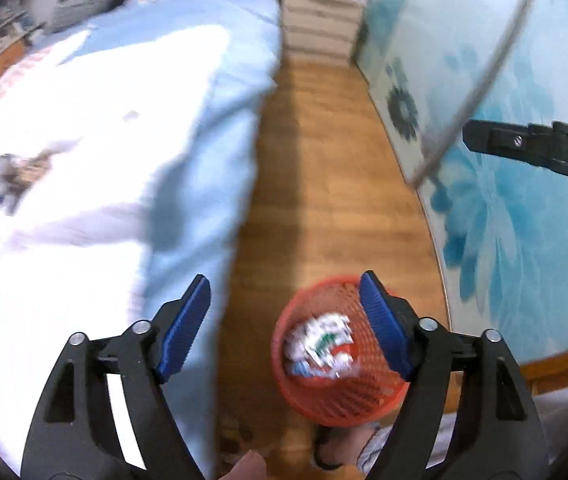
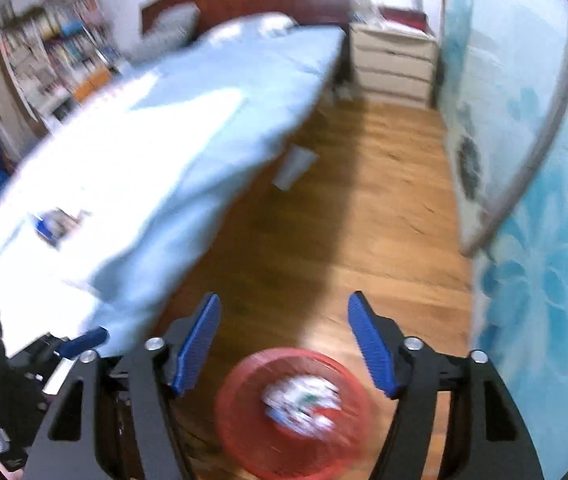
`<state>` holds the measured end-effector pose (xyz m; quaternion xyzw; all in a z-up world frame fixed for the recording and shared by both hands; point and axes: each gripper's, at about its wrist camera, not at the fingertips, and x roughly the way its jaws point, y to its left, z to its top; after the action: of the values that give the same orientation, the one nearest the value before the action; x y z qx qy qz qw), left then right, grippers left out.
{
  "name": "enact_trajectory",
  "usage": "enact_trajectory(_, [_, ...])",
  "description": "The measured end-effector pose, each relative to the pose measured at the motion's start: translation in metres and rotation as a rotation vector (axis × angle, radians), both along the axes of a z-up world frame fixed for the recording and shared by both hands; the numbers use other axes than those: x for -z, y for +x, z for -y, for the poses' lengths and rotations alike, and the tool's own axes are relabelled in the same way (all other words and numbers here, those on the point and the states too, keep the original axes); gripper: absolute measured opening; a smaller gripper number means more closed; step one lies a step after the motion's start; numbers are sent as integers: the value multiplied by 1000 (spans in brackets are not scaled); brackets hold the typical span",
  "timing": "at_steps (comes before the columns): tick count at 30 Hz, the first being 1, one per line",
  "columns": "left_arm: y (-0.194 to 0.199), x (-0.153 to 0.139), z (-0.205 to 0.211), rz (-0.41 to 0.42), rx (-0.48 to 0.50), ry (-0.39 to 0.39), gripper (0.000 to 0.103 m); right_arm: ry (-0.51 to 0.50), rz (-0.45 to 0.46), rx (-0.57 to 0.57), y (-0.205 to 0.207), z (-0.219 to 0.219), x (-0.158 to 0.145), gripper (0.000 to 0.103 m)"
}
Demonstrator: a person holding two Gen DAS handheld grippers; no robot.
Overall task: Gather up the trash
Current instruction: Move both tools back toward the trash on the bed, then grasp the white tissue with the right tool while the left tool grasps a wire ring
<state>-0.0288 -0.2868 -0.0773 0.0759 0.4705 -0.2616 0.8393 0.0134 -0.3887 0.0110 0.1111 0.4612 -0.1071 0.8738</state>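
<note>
A red mesh waste basket [image 1: 307,392] stands on the wooden floor beside the bed, with crumpled white, green and red wrappers [image 1: 319,340] in it. It also shows in the right wrist view [image 2: 244,432], with the wrappers [image 2: 303,404] blurred inside. More trash, a blue and brown crumpled packet [image 1: 0,182], lies on the bed; it shows in the right wrist view [image 2: 54,222] too. My left gripper [image 1: 284,312] is open and empty above the basket's left side. My right gripper [image 2: 284,332] is open and empty just above the basket.
The bed with a pale blue and white cover [image 1: 124,120] fills the left. A blue flowered wardrobe door [image 1: 503,200] runs along the right. A white drawer chest [image 2: 391,64] stands at the far end of the wooden floor strip [image 2: 363,220]. A pale sheet [image 2: 295,168] hangs by the bed edge.
</note>
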Motion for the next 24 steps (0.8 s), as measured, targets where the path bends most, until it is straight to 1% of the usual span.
enact_trajectory(1, [6,-12,-20,25,-35,-16,80,28,26,-3,8,-6,-7,70])
enact_trajectory(3, [16,-25,-48,59,-83,-25,83,92,82,-37,23,-21,-16,72])
enact_trajectory(5, [31,-39,-88,91,-155,-30,85,135,108,-65,42,-38,-20,74])
enact_trajectory(6, [39,-44,-105,96,-184,-34,87,171,132,-88,52,-47,-20,75])
enact_trajectory(7, [52,-48,-131,97,-225,-37,87,214,143,-102,65,-56,-18,77])
enact_trajectory(8, [60,-50,-145,94,-245,-35,88,247,140,-105,75,-64,-14,77])
enact_trajectory(9, [69,-50,-159,95,-266,-27,88,309,147,-113,92,-72,-9,77])
enact_trajectory(11, [91,-51,-188,127,-309,30,89,372,151,-121,112,-83,-1,77])
enact_trajectory(13, [114,-46,-206,149,-318,75,89,421,142,-122,141,-93,11,77])
enact_trajectory(14, [123,-45,-211,146,-318,79,89,422,130,-122,156,-98,20,77])
enact_trajectory(16, [138,-35,-221,102,-313,46,88,408,108,-106,174,-106,35,77])
enact_trajectory(17, [143,-30,-227,61,-313,-1,88,406,108,-102,181,-112,39,77])
enact_trajectory(18, [145,-25,-229,29,-310,-36,88,406,100,-97,192,-112,50,77])
enact_trajectory(19, [150,-18,-229,7,-306,-46,88,393,79,-87,205,-115,60,77])
enact_trajectory(20, [152,-14,-225,7,-295,-34,88,367,71,-87,211,-115,66,77])
enact_trajectory(22, [153,-9,-215,22,-270,-3,88,203,41,-117,230,-132,74,76])
enact_trajectory(23, [154,-7,-211,30,-256,9,88,190,35,-129,234,-133,78,76])
enact_trajectory(24, [157,-4,-206,34,-243,20,88,201,32,-147,243,-142,83,76])
